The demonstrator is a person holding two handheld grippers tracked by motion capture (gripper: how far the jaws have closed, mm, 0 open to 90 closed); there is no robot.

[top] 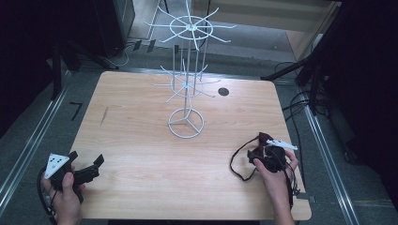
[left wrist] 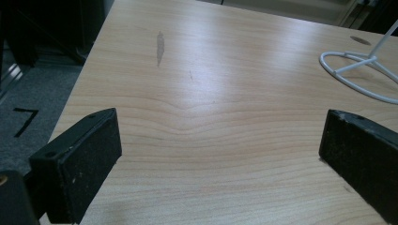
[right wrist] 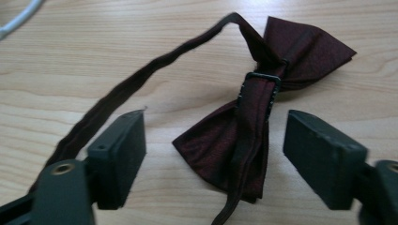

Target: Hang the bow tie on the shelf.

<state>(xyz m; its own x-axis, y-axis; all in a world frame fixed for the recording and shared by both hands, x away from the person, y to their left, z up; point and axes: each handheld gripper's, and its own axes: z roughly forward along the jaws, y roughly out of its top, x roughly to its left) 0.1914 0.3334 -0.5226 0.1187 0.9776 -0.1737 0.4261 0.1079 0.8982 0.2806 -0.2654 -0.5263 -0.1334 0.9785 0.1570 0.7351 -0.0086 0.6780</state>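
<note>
A dark maroon bow tie (right wrist: 263,117) with a thin neck strap (right wrist: 117,98) lies flat on the wooden table, near its right front in the high view (top: 259,144). My right gripper (right wrist: 213,154) is open, its two jaws standing either side of the bow's near wing without closing on it; the high view shows it held over the tie (top: 263,157). My left gripper (top: 89,166) is open at the table's front left corner, with only bare wood between its jaws (left wrist: 220,154). A white wire display stand (top: 187,70) with hook arms stands mid-table.
The stand's ring base (left wrist: 359,72) lies ahead and right of the left gripper. A dark round hole (top: 223,92) sits in the tabletop behind the stand. Metal floor rails (top: 28,145) and cables (top: 300,101) flank the table (top: 141,154).
</note>
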